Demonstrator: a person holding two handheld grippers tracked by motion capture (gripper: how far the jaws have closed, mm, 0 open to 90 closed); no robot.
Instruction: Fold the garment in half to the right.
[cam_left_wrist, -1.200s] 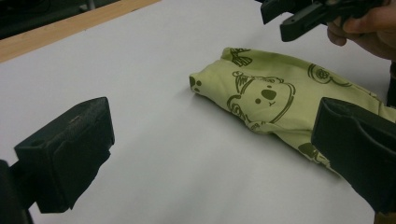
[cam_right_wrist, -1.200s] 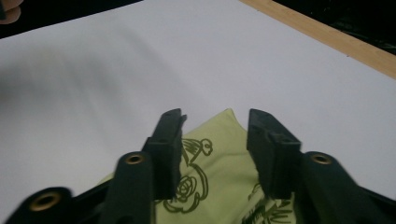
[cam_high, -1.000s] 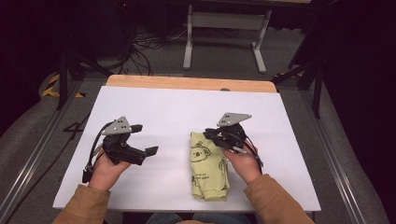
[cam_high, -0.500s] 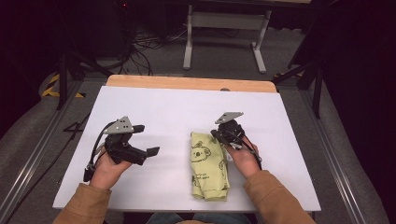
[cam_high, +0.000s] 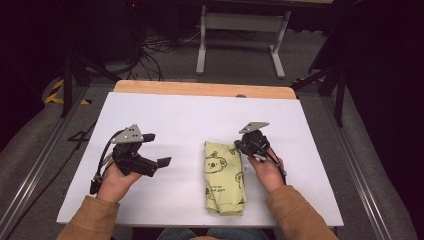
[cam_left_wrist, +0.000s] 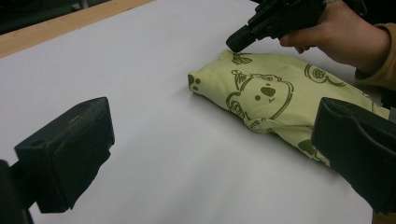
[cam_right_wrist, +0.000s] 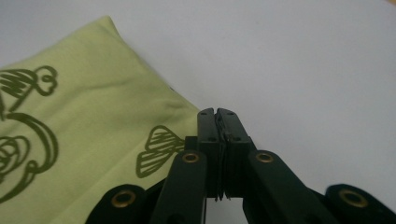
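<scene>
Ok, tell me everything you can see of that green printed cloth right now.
The cloth is pale yellow-green fabric with olive koala and bow prints, soft and lightly creased. It lies folded into a long bundle, flat on the white table cover, right of centre, running toward the person. The right gripper, jaws shut, tips down at its far right corner; whether it pinches fabric is unclear. The left gripper stands open, apart from it.

From my feed, I see a white table (cam_high: 165, 115) with a wooden strip (cam_high: 200, 89) along its far edge. Grey carpet (cam_high: 300, 60) lies around it. Past the table a pale metal stand (cam_high: 240, 30) rests on the floor, with black cables (cam_high: 155, 47) tangled to its left. Yellow-black tape (cam_high: 57, 95) marks the floor at left. The room beyond is dark.
</scene>
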